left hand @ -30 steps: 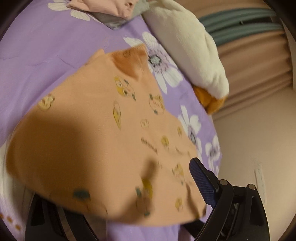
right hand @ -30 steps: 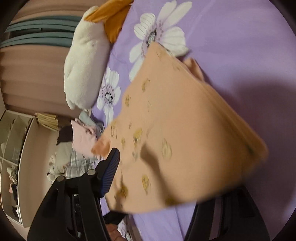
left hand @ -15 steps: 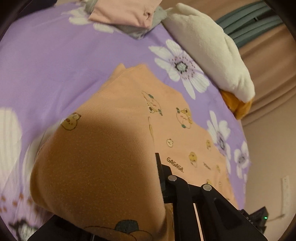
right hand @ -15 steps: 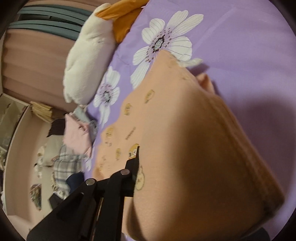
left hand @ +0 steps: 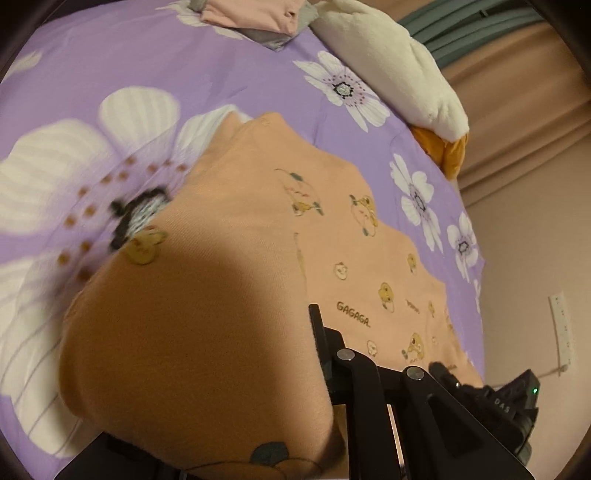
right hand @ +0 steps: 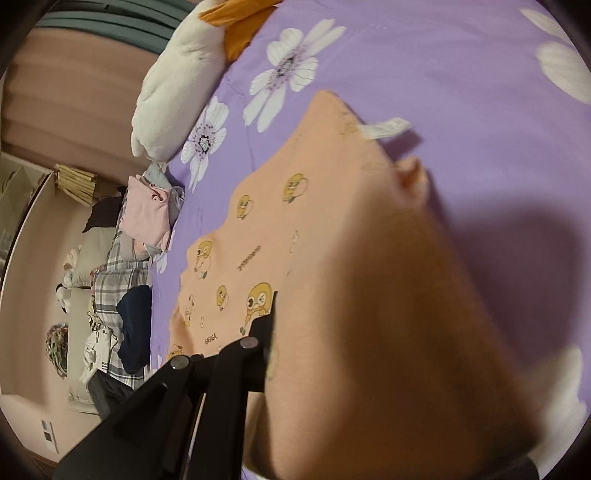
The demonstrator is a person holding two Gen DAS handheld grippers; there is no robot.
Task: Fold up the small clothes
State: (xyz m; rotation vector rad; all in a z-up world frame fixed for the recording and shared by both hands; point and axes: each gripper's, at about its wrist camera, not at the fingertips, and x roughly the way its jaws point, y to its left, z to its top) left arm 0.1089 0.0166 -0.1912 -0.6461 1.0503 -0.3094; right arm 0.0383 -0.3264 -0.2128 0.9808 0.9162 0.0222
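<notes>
A small peach garment printed with yellow cartoon faces and the word GAGAGA lies on a purple flowered bedspread. My left gripper is shut on a fold of this garment, which bulges over the jaws and hides the left finger. In the right wrist view the same peach garment spreads away from me. My right gripper is shut on its near edge, and the cloth drapes over and hides the right finger. A white label sticks out at the far edge.
A folded pink garment on a grey one sits at the far end of the bed. A white and orange plush pillow lies along the bed's edge by the curtain. A pile of plaid and dark clothes lies beyond the bed.
Both grippers closed on the garment, which was draped loosely over open jaws a second ago. They have carried it lower and forward, and more of it now lies flat on the bedspread.
</notes>
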